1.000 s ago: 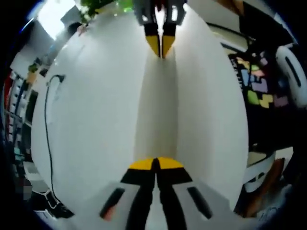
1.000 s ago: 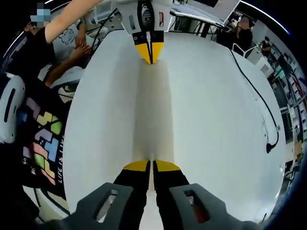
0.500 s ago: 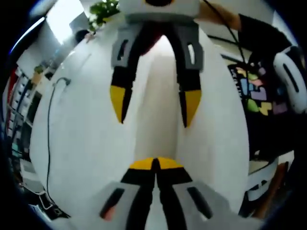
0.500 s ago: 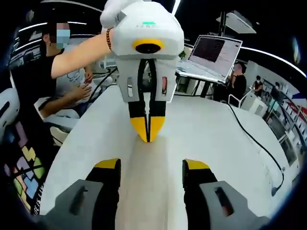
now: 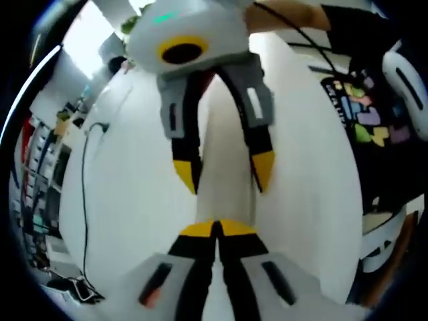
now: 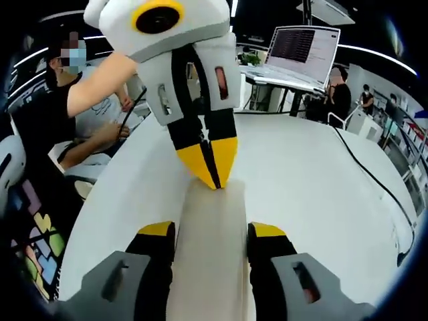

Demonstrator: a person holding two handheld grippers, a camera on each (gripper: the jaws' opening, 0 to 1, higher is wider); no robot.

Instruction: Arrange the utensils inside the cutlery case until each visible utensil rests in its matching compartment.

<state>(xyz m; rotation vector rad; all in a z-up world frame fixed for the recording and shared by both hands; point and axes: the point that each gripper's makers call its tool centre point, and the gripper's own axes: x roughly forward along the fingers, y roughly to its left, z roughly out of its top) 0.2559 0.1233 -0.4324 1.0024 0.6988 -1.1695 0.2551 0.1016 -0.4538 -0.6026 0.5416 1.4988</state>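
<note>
My left tool (image 5: 216, 231) has its jaws pressed together, gripping nothing. My right tool (image 6: 212, 231) has its jaws spread apart (also gripping nothing). The two tools face each other, tips near, above the white counter (image 6: 314, 174). A black cable (image 5: 83, 180) lies along the counter's edge.

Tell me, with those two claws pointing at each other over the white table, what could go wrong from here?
The left claw, shut, points its tips straight at the open right claw, so they might knock together if either moves forward. A black cable lies along the table edge and could snag on a wide sweep. A person's arm is stretched close behind the left claw and might get bumped.
</note>
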